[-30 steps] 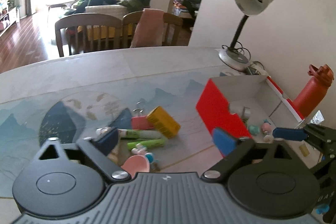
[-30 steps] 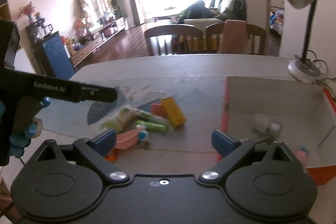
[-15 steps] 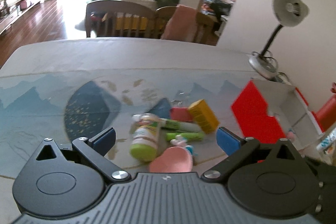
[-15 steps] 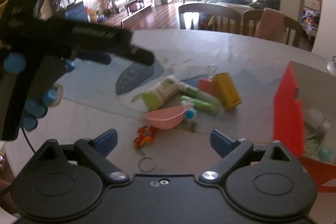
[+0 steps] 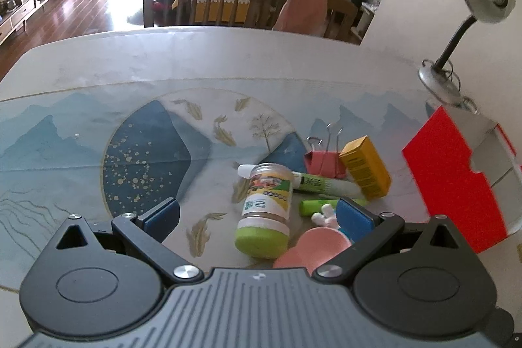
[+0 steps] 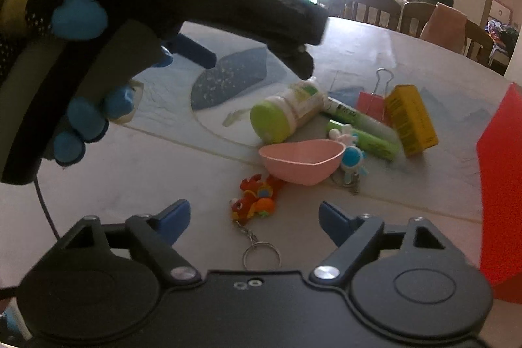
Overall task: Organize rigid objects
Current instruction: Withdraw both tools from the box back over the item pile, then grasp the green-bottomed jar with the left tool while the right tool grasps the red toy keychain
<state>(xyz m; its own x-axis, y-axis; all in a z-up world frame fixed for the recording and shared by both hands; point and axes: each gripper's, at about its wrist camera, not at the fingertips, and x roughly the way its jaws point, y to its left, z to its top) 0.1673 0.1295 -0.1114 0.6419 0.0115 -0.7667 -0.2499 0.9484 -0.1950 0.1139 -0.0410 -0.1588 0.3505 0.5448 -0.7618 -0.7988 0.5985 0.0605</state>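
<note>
The jar (image 5: 266, 207) lies on its side among the clutter on the table (image 5: 195, 67), now lined up between the spread, empty fingers of the left gripper (image 5: 257, 216), which has swung over from the red box (image 5: 453, 181), likely its next pick, while the right gripper (image 6: 254, 217) waits open.

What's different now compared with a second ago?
Both claws swung left, away from the red box toward the pile. The left claw now hangs over the green-lidded jar; the right claw over the keychain. Both remain open and empty; the objects haven't moved.
</note>
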